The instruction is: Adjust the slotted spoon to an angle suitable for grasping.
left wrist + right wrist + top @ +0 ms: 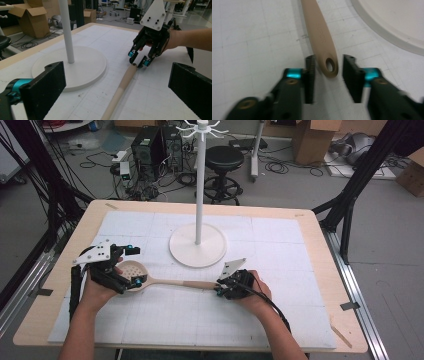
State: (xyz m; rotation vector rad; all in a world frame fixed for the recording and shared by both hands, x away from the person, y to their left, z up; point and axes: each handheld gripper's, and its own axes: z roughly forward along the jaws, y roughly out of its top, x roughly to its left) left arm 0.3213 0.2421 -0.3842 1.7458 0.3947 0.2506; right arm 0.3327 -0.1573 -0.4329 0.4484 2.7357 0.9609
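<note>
Slotted spoon (150, 279), flat on mat: left gripper (125, 270) open around bowl, right gripper (327, 68) open astride handle end, poised to lift level.

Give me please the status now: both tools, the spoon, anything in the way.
Right tool open, straddling handle end of slotted spoon, pads not pressing. Left tool open at spoon's bowl. Spoon flat on mat. White stand close beside, not blocking.
</note>
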